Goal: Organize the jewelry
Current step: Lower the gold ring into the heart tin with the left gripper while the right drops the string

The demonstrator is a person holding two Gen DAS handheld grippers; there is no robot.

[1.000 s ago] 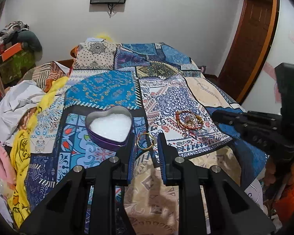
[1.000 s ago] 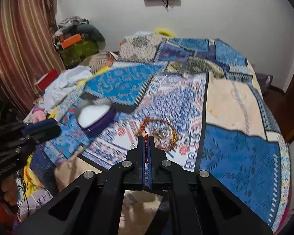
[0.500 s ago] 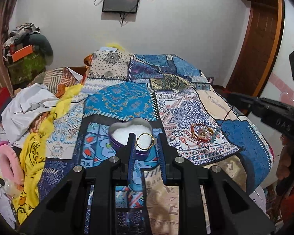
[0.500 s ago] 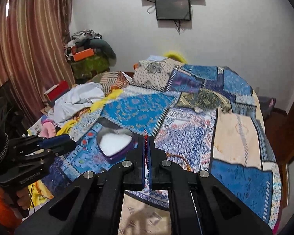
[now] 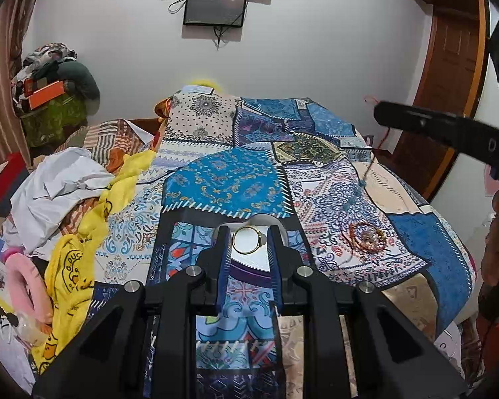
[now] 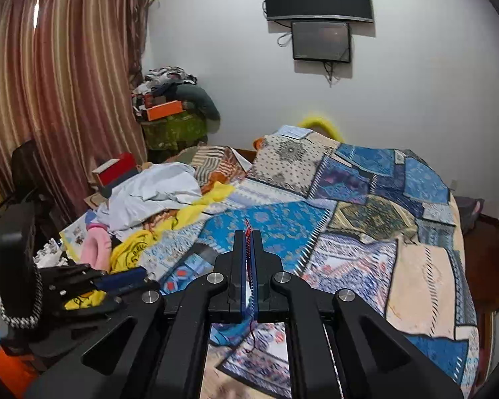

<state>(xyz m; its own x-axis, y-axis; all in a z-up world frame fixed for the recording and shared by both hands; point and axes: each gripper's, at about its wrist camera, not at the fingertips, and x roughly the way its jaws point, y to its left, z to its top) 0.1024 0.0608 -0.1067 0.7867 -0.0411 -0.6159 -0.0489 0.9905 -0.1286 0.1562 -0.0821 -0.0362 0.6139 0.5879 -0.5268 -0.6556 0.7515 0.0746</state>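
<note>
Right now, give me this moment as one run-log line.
left gripper: holds gold ring over heart tin | right gripper: shut on red cord, lifted | bangles: on bedspread

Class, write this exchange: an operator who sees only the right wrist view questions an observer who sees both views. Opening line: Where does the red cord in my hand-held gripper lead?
Observer: From the right hand-held gripper, the red cord hangs down to a beaded bracelet lying on the quilt.
Operator: What does the left hand-held gripper hold?
Observer: The left hand-held gripper clamps a gold ring.
Operator: What is near it?
Observer: An open heart-shaped tin, just beyond the ring.
</note>
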